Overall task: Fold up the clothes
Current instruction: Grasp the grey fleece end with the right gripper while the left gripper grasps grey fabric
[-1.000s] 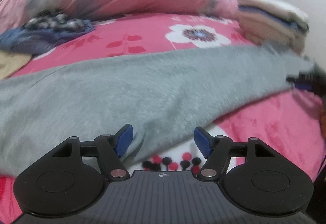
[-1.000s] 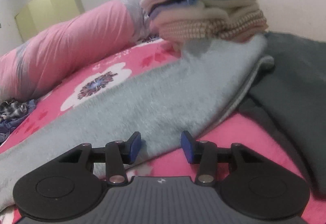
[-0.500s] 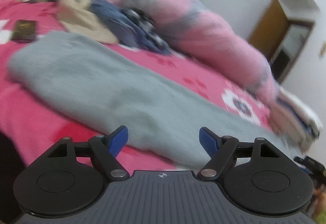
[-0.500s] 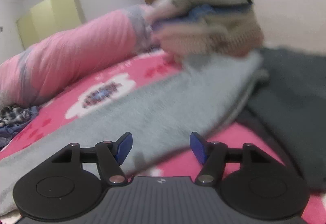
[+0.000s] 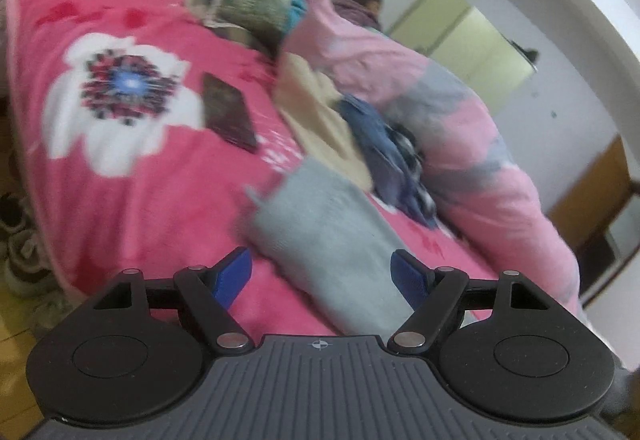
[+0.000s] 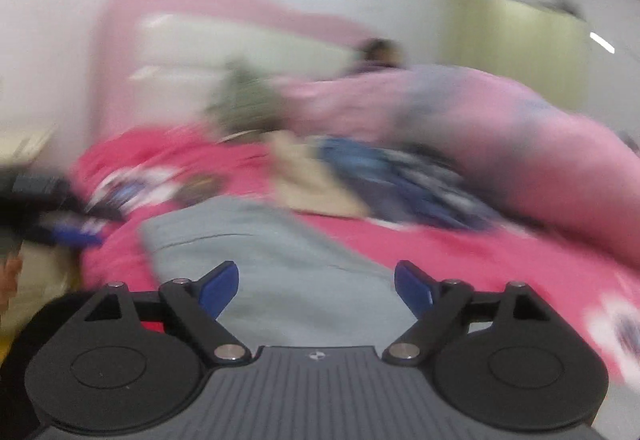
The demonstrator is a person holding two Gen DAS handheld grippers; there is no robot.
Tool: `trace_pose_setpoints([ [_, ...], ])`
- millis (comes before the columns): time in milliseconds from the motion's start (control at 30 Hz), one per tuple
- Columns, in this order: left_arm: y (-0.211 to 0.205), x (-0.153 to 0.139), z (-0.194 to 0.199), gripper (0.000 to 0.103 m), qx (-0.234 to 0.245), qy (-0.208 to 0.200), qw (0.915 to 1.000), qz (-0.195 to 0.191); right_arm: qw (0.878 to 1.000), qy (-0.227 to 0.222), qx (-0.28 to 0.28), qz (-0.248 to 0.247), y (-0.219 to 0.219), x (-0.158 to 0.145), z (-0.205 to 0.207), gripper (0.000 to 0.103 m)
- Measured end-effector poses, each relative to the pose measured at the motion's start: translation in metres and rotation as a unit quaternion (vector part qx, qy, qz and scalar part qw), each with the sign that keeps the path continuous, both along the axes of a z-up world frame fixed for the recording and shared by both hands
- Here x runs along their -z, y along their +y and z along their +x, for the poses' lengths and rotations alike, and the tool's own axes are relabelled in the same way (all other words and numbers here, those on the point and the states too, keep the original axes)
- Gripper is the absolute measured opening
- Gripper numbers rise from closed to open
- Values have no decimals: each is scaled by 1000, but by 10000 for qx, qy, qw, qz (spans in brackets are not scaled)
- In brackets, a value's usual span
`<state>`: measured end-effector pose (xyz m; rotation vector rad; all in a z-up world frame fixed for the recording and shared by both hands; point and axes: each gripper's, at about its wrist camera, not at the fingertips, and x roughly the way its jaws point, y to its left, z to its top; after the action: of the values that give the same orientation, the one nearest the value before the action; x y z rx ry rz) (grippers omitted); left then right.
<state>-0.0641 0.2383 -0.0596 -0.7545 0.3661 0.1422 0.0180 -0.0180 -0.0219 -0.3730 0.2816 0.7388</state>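
Where the left wrist camera looks along the bed, the left tool (image 5: 322, 276) hangs with its blue fingers (image 5: 232, 276) spread wide and nothing between them. The grey garment (image 5: 324, 236) lies stretched on the pink bedspread (image 5: 132, 184), its near part running down under the gap between the fingers and its far end lying just short of a cream cloth (image 5: 316, 120). Whether the fingers touch the fabric cannot be told. Beside the cream cloth sits a heap of blue clothes (image 5: 384, 148), pressed against a long pink and grey quilt (image 5: 460, 128) rolled along the far side. A dark phone (image 5: 228, 112) lies flat on the bedspread next to a large white flower print (image 5: 120, 100). A green cushion (image 5: 248, 0) leans at the head of the bed, and a yellow-green cupboard (image 5: 476, 40) stands against the wall behind the quilt.

In the right wrist view, heavily blurred, the right tool (image 6: 316, 288) is likewise spread wide and holds nothing. The grey garment (image 6: 280, 260) runs from under its fingers (image 6: 218, 288) away across the bedspread (image 6: 480, 256). The cream cloth (image 6: 308, 176), the blue clothes (image 6: 400, 180) and the quilt (image 6: 500, 132) lie beyond it. At the left edge a dark shape with a blue tip, which looks like the left tool (image 6: 60, 232), shows near the garment's far end.
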Motion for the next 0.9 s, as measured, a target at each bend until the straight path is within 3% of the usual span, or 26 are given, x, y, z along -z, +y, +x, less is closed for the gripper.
trace_pose_setpoints([
  [133, 25, 4, -3, 77, -184, -21, 9991, -370, 9923, -578, -677, -856, 86, 21, -7, 87],
  [300, 47, 13, -3, 77, -322, -73, 9958, -857, 9675, -1224, -1217, -1850, 161, 50, -13, 85],
  [400, 54, 15, -3, 77, -341, -110, 9950, -928, 9502, -1399, -1324, -2450, 187, 73, -10, 74],
  [500, 57, 18, 1, 77, -305, -117, 9951, -934, 9515, -1289, -1162, -2540, 194, 84, -2, 65],
  [600, 61, 21, 6, 77, -213, -127, 9945, -1014, 9631, -1000, -1025, -2280, 190, 79, 2, 48],
  [667, 64, 22, 11, 77, -132, -164, 9933, -1134, 9790, -678, -795, -1752, 178, 66, 6, 38],
  [767, 70, 21, 22, 78, 49, -225, 9915, -1282, 9971, 124, -343, -667, 151, 40, 27, 36],
  [900, 77, 23, 57, 82, 538, -361, 9809, -1832, 9959, 862, 33, 269, 125, 25, 48, 36],
])
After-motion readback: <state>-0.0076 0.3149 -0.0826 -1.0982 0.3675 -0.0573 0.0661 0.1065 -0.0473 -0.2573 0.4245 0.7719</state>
